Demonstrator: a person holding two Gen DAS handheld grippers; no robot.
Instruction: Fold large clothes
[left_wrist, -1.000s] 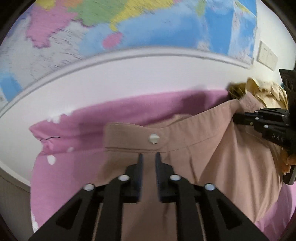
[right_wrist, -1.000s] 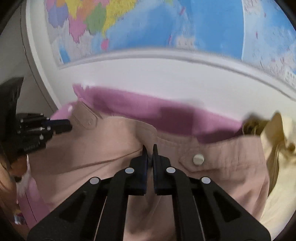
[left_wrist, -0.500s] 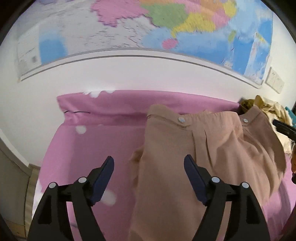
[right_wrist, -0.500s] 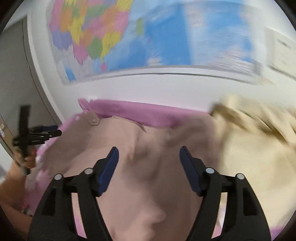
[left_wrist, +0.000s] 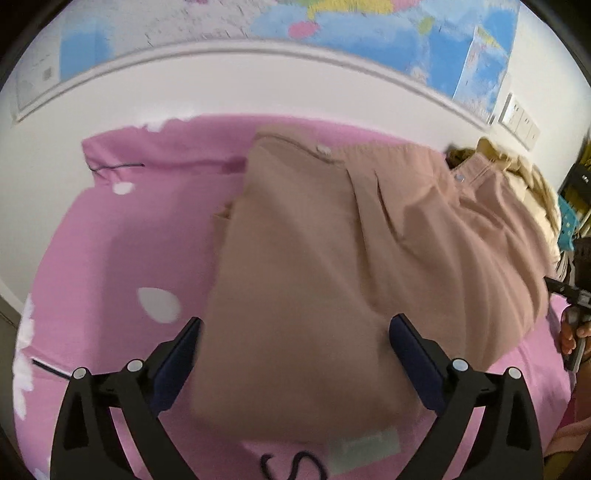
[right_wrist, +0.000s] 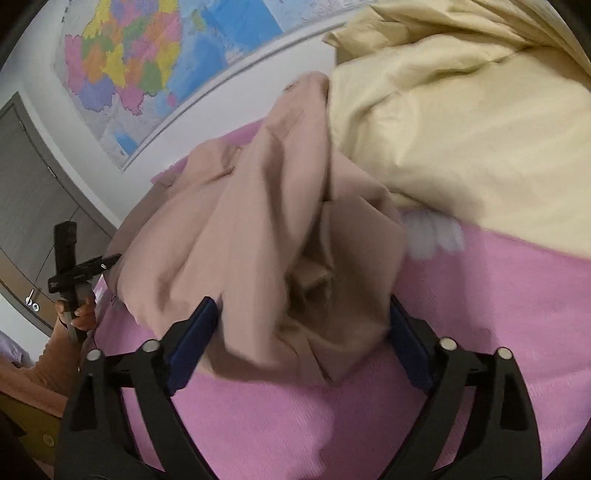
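A tan-pink pair of trousers lies folded on the pink bedsheet, its waistband with snap buttons toward the wall. My left gripper is open and empty, its fingers spread above the garment's near end. In the right wrist view the same garment lies bunched and wrinkled, and my right gripper is open and empty, its fingers on either side of the near folds. The left gripper also shows in the right wrist view, held in a hand.
A pale yellow garment lies heaped on the bed to the right of the trousers, touching them. A wall map hangs behind the bed. A grey door stands at the left. A small label lies on the sheet.
Both grippers opened and let go of the waistband, then pulled back toward me. The trousers dropped onto the sheet. The right gripper swung right, toward the yellow garment.
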